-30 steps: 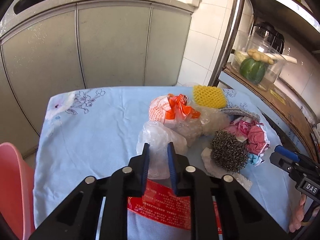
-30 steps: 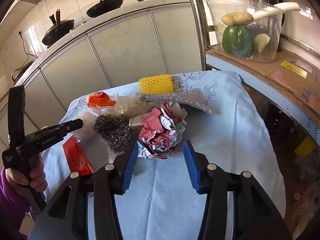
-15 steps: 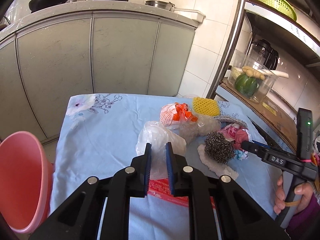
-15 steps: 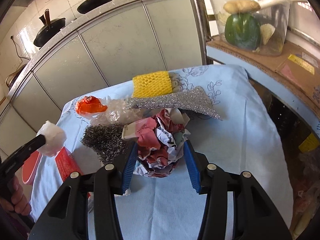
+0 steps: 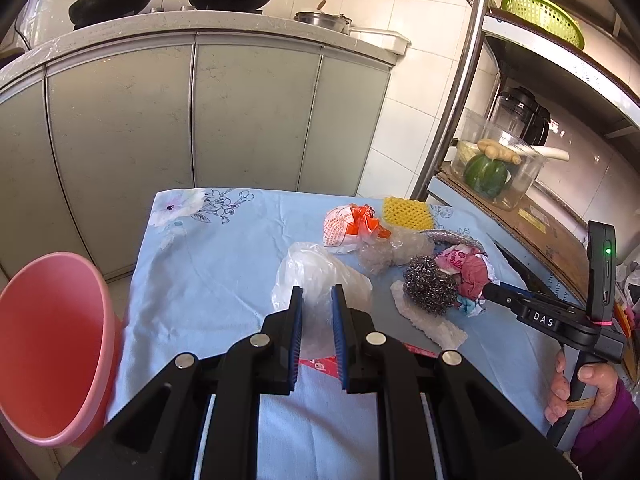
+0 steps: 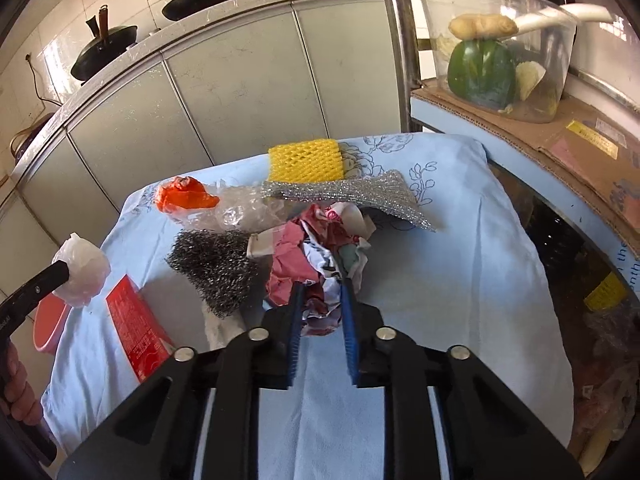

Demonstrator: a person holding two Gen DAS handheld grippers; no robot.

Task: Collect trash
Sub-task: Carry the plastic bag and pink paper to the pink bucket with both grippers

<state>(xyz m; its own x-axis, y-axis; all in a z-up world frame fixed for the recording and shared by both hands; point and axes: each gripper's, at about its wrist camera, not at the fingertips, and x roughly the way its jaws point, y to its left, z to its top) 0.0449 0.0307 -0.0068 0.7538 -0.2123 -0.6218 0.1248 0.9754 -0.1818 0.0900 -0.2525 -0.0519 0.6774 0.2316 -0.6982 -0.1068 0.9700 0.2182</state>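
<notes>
My left gripper (image 5: 316,300) is shut on a clear plastic bag (image 5: 316,272) and holds it lifted above the blue tablecloth (image 5: 216,264); the bag also shows in the right wrist view (image 6: 82,270). My right gripper (image 6: 322,300) is shut on a crumpled pink and white paper wad (image 6: 316,264), still on the table. Around it lie a steel wool scourer (image 6: 214,264), a silver mesh cloth (image 6: 352,196), a yellow foam net (image 6: 306,160), an orange wrapper (image 6: 184,198) and a red packet (image 6: 138,336).
A pink plastic bin (image 5: 48,364) stands at the table's left side. Grey kitchen cabinets (image 5: 192,120) stand behind the table. A metal rack (image 5: 452,96) on the right holds a clear tub (image 6: 496,44) with vegetables on cardboard.
My left gripper has risen and pulled back with the plastic bag, bringing the pink bin into view. My right gripper has moved onto the paper wad and closed on it.
</notes>
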